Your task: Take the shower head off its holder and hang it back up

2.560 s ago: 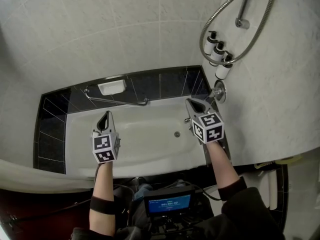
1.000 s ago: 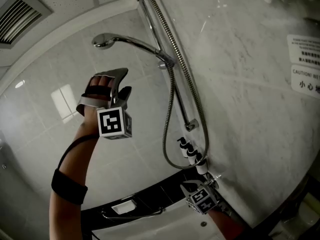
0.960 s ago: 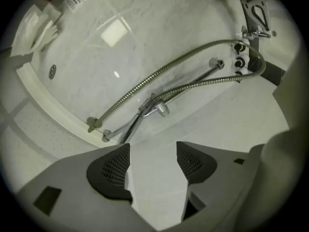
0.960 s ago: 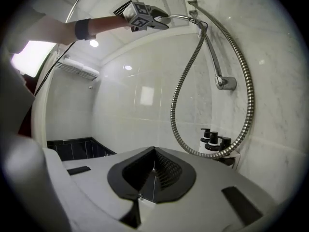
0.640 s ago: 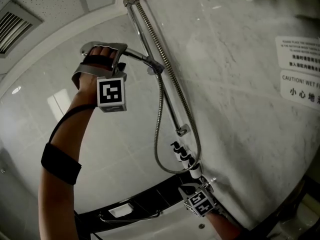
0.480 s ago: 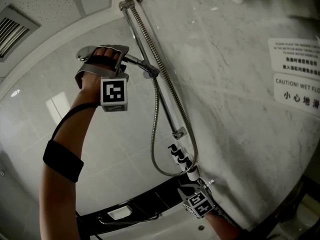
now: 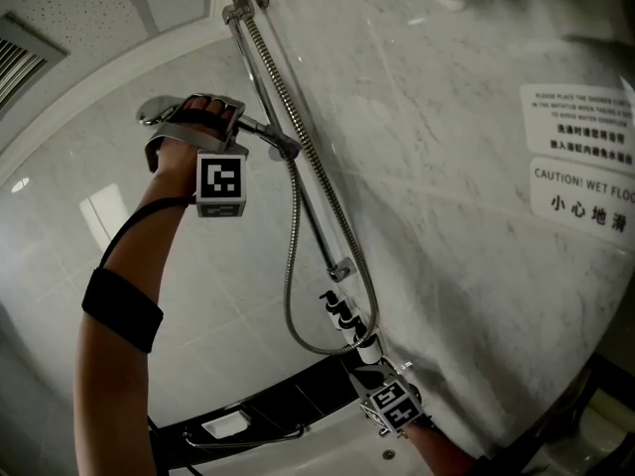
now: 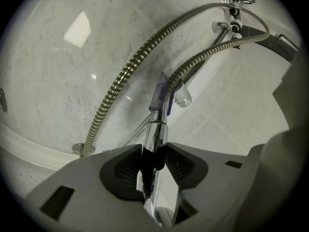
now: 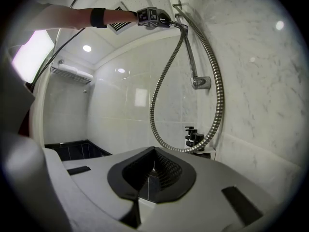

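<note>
**Left tool clamped on the shower head**

The left tool is raised high. Its jaws have just been closing, and they now pinch the chrome handle of the shower head between the pads. The shower head sits in its holder, near the top of the rail on the marble wall. The hose loops down below it. The right tool is held low near the bottles, with its jaws clenched together on nothing.
</note>
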A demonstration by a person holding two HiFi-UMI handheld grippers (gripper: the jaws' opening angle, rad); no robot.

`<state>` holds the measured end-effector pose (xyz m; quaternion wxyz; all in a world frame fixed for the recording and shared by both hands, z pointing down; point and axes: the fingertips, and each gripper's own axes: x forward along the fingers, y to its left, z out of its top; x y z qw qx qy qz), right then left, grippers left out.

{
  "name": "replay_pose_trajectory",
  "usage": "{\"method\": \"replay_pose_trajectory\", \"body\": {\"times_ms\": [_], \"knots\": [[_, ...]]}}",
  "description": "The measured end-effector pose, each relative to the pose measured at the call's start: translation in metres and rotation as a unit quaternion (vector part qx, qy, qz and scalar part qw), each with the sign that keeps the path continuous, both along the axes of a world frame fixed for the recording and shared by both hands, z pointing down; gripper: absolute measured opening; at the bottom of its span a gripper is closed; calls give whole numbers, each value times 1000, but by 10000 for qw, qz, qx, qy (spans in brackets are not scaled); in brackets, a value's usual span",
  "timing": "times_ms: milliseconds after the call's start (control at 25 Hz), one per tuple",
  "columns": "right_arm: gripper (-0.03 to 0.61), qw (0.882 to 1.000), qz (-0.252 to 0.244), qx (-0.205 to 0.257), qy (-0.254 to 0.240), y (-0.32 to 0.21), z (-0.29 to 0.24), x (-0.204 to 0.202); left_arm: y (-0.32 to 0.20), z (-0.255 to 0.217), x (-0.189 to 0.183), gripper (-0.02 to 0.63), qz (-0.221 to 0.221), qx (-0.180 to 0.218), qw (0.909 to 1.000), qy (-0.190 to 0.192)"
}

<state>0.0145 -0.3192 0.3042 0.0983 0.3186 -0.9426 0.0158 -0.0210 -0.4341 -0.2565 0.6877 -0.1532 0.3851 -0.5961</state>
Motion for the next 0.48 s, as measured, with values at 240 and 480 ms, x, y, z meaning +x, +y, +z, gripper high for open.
{"method": "replay_pose_trajectory", "body": {"times_ms": [240, 480], "knots": [[23, 10000, -32, -58, -10, 5, -2, 1, 1, 1, -2, 133, -113, 46, 9995, -307], [23, 10000, -20, -31, 69, 4, 5, 0, 14, -8, -30, 127, -80, 24, 9997, 236]]}}
